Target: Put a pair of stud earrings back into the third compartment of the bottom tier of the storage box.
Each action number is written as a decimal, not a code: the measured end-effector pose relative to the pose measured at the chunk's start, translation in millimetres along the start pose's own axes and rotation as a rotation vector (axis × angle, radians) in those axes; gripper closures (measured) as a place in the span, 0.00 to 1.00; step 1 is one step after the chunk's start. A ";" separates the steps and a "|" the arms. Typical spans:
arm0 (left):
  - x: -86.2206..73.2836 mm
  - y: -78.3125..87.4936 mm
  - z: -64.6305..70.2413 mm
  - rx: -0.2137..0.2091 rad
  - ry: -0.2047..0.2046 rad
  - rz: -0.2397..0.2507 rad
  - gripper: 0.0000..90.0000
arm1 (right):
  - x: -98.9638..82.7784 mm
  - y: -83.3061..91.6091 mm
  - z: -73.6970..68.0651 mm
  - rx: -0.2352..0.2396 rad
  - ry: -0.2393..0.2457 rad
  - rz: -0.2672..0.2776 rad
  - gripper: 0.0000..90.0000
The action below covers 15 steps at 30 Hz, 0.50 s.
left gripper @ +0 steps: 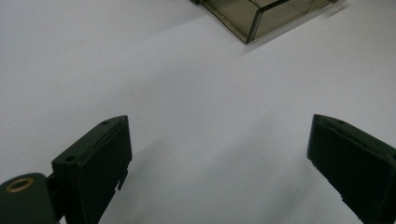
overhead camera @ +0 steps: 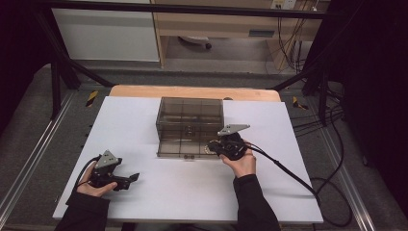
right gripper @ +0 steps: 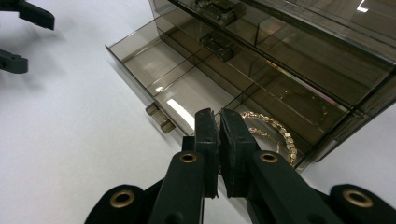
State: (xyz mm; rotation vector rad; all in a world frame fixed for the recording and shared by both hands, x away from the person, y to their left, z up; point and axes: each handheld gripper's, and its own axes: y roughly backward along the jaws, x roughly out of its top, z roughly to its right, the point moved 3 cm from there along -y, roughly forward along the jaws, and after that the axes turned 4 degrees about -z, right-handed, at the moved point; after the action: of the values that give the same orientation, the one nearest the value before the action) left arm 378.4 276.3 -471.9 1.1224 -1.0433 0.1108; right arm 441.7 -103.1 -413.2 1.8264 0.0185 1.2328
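My right gripper (right gripper: 218, 122) sits at the smoky drawer box's (overhead camera: 190, 126) pulled-out bottom drawer (right gripper: 177, 81), jaws nearly together beside the gold chain (right gripper: 275, 133) lying in it. My left gripper (left gripper: 219, 154), well apart from the box, gapes wide over white tabletop (overhead camera: 183, 192).

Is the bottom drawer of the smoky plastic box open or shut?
Open. The bottom drawer sticks out from the box toward the person, its divided compartments exposed from above, and a gold chain lies in one compartment.
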 end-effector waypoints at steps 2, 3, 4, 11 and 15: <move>0.0 0.0 0.0 0.000 0.000 0.000 0.07 | 1.5 -1.7 0.7 -0.003 0.005 -0.008 0.96; 0.0 0.0 -0.1 0.000 0.000 0.000 0.07 | 2.1 -2.5 1.3 -0.004 0.008 -0.009 0.96; -0.1 0.1 -0.1 0.000 0.000 0.000 0.07 | 2.6 -3.1 2.0 -0.006 0.004 -0.009 0.96; 0.0 0.1 -0.2 -0.001 0.000 0.000 0.07 | 3.2 -8.9 7.2 -0.012 -0.012 -0.015 0.96; -0.1 0.0 -0.2 -0.001 0.001 -0.001 0.07 | 2.5 -13.6 8.7 -0.009 -0.014 -0.019 0.96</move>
State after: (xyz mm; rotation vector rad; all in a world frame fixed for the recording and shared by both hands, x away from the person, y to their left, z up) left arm 378.4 276.5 -472.0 1.1220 -1.0425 0.1104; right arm 455.4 -99.6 -421.4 1.8228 0.0220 1.2047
